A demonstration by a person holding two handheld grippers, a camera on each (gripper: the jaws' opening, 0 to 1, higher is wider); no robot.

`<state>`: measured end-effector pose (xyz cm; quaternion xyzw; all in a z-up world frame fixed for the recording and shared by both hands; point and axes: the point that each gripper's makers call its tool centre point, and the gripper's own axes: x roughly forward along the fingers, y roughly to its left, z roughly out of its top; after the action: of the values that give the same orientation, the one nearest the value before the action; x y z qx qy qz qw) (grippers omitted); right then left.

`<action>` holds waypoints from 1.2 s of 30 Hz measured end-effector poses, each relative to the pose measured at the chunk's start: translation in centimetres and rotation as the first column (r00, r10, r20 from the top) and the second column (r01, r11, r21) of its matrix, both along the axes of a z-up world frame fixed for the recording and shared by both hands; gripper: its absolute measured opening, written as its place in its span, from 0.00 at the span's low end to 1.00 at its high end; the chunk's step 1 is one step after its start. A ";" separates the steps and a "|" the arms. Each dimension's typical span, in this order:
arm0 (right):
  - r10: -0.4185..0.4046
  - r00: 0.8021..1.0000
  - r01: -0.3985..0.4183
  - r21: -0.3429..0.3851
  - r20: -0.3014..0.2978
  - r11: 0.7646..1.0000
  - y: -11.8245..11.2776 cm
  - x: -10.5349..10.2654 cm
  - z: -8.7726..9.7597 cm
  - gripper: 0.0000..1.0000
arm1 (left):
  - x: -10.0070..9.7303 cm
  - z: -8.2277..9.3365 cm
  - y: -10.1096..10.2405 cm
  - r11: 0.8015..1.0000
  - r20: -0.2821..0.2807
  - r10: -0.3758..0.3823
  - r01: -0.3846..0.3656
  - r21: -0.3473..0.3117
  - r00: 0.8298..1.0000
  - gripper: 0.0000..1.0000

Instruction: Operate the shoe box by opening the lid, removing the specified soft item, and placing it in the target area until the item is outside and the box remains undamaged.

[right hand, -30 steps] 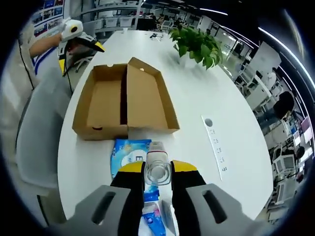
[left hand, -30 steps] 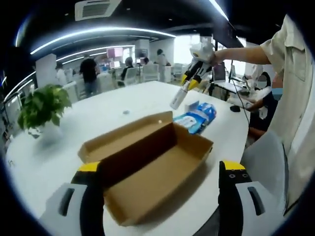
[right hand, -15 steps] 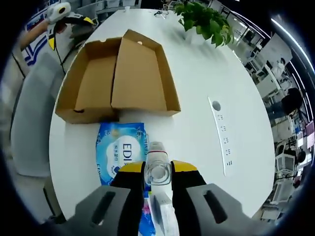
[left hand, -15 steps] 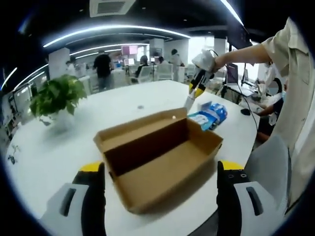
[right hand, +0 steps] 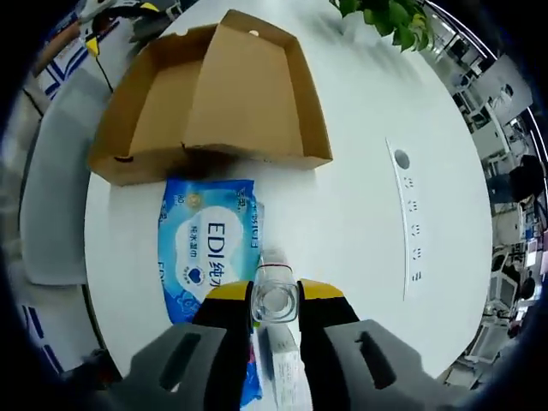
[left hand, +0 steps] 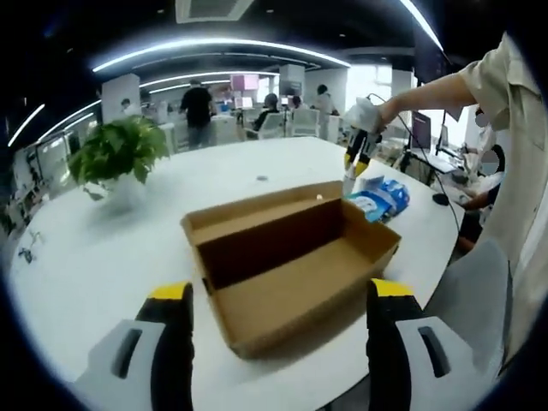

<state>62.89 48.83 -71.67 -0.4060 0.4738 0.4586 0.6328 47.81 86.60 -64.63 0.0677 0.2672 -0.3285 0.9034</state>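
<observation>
Now the shoe box point(left hand: 291, 265) lies open on the white table point(left hand: 103, 257), lid folded back, its bare cardboard floor showing nothing inside. The left gripper point(left hand: 278, 342) hangs before it, jaws spread wide. In the right gripper view, the blue wipes pack point(right hand: 208, 244) lies outside, just beside the box. The right gripper point(right hand: 274, 301) pinches a clear bottle point(right hand: 274, 295); its lower end is hidden.
</observation>
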 end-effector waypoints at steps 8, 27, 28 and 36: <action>0.039 0.999 -0.039 -0.013 -0.028 0.999 0.4 0.8 -0.1 0.18 | 0.3 -1.0 1.4 0.998 -0.022 0.056 -0.055 0.024 0.998 0.74; -0.090 0.993 0.081 0.107 0.081 0.991 3.0 1.5 3.3 0.31 | 1.4 -2.4 2.7 0.988 -0.055 0.137 -0.133 0.078 0.989 0.48; -0.108 0.992 0.100 0.102 0.071 0.990 3.1 1.2 3.5 0.30 | 1.4 -2.5 2.7 0.987 -0.055 0.139 -0.135 0.085 0.989 0.46; -0.333 0.943 0.324 0.194 0.014 0.926 5.5 1.1 3.9 0.29 | 1.3 -3.4 3.3 0.981 -0.088 0.173 -0.163 0.110 0.981 0.32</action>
<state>63.96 54.31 -67.78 -0.2693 0.4745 0.3794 0.7473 49.16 89.89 -67.99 0.0748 0.3321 -0.2399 0.9092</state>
